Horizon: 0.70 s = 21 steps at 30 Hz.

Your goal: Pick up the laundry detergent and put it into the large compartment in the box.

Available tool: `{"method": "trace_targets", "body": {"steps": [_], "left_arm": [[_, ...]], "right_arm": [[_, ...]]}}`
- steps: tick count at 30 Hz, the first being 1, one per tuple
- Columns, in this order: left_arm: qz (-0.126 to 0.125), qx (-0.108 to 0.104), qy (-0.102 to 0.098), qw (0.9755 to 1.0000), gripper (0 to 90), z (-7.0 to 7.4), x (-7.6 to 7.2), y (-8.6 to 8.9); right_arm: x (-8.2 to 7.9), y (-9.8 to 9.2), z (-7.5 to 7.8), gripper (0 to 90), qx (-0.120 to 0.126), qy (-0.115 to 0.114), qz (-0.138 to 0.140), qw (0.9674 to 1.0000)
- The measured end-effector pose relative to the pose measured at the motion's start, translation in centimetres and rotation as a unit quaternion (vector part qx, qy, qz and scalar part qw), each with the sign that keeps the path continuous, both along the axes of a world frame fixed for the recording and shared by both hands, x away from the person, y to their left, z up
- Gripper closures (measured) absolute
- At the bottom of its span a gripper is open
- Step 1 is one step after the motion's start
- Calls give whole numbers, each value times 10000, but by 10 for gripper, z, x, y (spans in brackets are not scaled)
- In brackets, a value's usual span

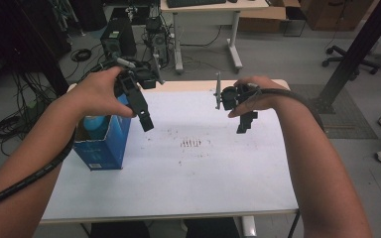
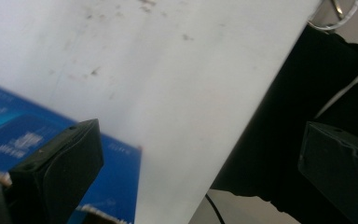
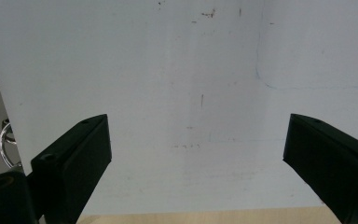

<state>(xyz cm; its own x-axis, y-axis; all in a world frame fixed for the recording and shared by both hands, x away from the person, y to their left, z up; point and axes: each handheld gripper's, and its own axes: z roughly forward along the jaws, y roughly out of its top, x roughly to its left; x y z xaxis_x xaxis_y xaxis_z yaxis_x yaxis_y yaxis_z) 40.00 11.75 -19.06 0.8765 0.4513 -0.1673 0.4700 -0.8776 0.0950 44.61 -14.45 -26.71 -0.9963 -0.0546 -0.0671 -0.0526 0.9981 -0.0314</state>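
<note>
My left gripper hangs above the left part of the white table, tilted down and to the right, just beside the top of an open blue carton. In the left gripper view its jaws stand wide apart, so it is open with nothing between them, and the blue carton lies at lower left. My right gripper points down over the table's far right part. It is open and empty above the bare white table.
Something pale blue sits inside the carton's open top. A patch of small brown stains marks the table's middle. Beyond the table are a computer tower, floor cables, a desk, and a black slanted post at right.
</note>
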Motion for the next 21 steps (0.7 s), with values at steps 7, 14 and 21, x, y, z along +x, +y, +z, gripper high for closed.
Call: {"method": "trace_targets", "body": {"steps": [7,14,21], "left_arm": [[-625,-100,-90,9980,2,3,-7,-8],[-1187,-28,-152,9928,2,3,-15,-14],[-1417,131,-185,9897,2,2,-16,-22]], "right_arm": [[1,-5,-1,75,-19,5,-9,10000],[1,-5,-1,74,-17,-1,-11,10000],[2,-6,-2,74,6,-3,39,10000]]}}
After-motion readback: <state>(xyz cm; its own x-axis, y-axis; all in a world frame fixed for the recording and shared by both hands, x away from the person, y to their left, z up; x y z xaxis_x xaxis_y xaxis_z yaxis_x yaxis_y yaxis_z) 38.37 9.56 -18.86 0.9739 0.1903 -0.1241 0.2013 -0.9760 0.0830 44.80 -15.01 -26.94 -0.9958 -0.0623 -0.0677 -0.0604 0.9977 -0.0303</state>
